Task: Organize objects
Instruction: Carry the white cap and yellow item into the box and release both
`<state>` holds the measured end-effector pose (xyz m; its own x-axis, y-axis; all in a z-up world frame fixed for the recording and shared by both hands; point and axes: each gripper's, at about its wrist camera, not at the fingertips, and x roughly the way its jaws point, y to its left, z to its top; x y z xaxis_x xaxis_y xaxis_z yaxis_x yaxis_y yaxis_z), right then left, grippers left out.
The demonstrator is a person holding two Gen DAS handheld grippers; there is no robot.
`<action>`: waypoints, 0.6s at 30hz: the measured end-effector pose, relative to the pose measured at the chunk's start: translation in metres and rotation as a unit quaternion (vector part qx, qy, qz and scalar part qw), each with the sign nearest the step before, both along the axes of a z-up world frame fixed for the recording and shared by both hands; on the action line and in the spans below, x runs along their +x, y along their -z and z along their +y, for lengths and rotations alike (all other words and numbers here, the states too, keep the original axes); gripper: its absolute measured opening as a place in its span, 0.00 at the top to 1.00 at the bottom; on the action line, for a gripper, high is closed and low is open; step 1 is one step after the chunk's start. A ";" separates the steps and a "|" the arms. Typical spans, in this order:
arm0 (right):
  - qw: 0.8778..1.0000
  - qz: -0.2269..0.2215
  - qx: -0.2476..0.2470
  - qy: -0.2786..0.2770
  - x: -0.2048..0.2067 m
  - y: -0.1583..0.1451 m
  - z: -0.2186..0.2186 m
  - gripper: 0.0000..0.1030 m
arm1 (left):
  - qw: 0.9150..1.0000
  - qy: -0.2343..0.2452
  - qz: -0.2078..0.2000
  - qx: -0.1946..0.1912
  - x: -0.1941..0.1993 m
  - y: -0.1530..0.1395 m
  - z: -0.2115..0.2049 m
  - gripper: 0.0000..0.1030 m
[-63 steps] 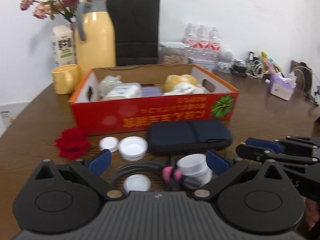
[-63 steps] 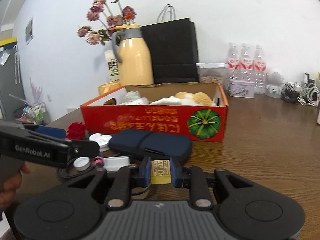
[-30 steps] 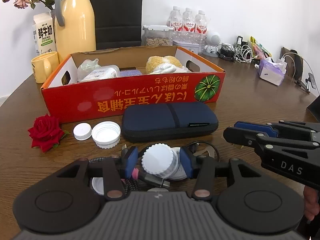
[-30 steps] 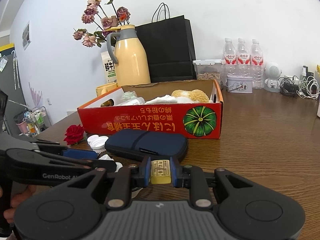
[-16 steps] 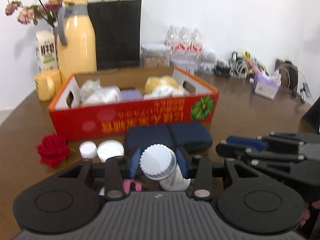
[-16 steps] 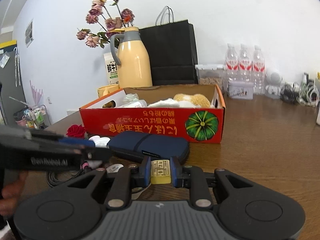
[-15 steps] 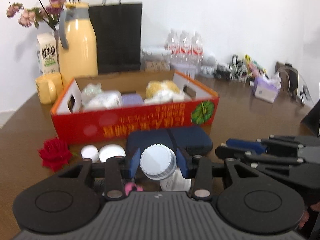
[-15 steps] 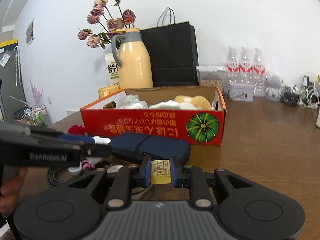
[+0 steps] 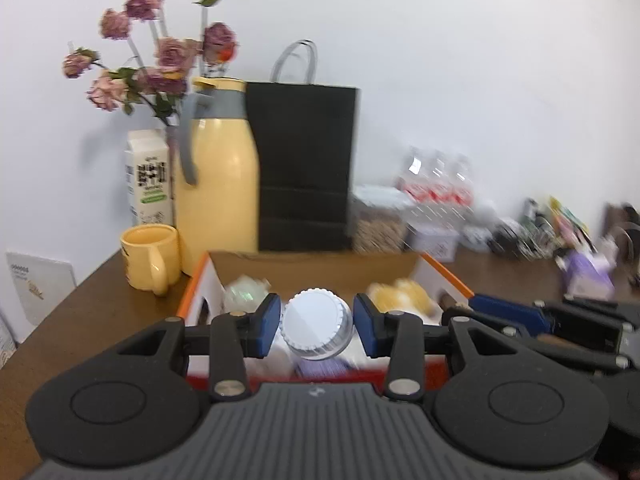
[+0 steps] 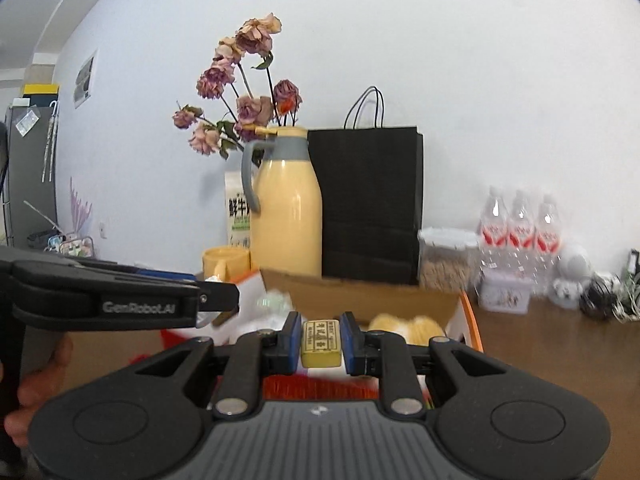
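Observation:
My left gripper is shut on a white ribbed-cap bottle and holds it raised over the open red-and-orange cardboard box. My right gripper is shut on a small yellow labelled block and holds it over the same box. The box holds a yellow sponge-like item, a clear wrapped item and a purple item. Each gripper shows in the other's view, the right one to the right and the left one to the left.
Behind the box stand a yellow thermos jug, a yellow mug, a milk carton, dried flowers, a black paper bag, a food container and water bottles. Cables and small items lie at the right.
Both grippers have risen and moved forward with their loads, from above the table in front of the box to over the box. The pouch, caps and red rose have left view.

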<state>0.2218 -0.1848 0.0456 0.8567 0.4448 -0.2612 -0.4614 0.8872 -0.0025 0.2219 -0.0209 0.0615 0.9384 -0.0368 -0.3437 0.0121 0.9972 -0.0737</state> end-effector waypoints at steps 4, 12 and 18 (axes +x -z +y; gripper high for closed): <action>1.000 0.000 0.001 0.009 0.034 -0.006 0.018 0.81 | 0.999 -0.037 -0.007 -0.008 0.028 -0.003 0.010 0.60; 0.999 0.030 0.004 0.028 0.090 0.020 0.036 0.81 | 0.997 -0.073 0.016 -0.010 0.072 0.025 0.024 0.60; 0.998 0.056 -0.002 0.032 0.102 0.037 0.034 0.81 | 0.997 -0.069 0.030 -0.003 0.077 0.038 0.026 0.59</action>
